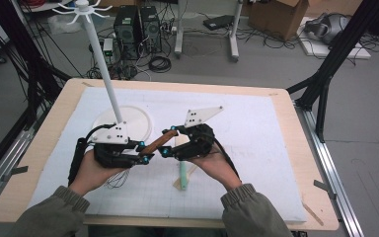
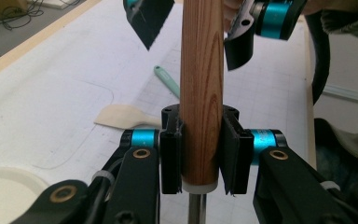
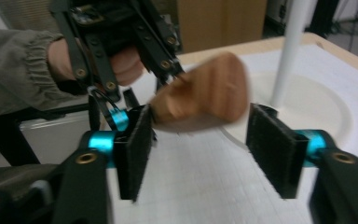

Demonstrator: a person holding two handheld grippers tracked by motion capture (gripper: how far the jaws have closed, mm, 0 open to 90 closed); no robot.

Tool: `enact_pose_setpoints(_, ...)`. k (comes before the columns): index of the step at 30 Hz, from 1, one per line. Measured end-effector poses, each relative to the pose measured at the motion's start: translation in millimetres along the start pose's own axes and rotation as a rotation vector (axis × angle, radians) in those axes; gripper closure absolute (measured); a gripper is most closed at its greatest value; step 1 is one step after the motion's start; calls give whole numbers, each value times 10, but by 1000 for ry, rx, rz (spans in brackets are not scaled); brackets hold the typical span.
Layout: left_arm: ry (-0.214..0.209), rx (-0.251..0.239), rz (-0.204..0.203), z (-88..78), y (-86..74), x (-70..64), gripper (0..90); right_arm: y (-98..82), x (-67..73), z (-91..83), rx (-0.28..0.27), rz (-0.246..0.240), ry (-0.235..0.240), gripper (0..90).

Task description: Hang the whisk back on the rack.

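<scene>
Wooden handle sits clamped near its metal end in my left gripper, raised above the desk for handover; right gripper brackets its far end (jaws parted, not gripping).

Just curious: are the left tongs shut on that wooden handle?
Shut: the left tongs press both pads against the wooden handle.
</scene>
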State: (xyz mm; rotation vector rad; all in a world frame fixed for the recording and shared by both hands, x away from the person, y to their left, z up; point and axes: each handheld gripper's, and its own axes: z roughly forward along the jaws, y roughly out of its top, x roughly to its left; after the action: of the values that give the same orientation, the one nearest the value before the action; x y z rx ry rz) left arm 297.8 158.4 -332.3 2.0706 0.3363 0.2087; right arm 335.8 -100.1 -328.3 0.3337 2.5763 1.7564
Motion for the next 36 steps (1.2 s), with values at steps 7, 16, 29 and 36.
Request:
enact_pose_setpoints(7,-23,-37,-15,-43,8,10,721,65,35,93,-51,-17,102,669)
enact_pose_setpoints(16,-51,-74,-23,-136,6,32,723,204,63,137,-94,0,155,723)
enact_pose_setpoints(29,-113,-66,-58,-133,-29,91,680,352,130,168,-50,-43,157,728)
enact_pose_setpoints(36,-122,-87,-80,-141,-33,97,729,354,143,177,-55,-49,137,618)
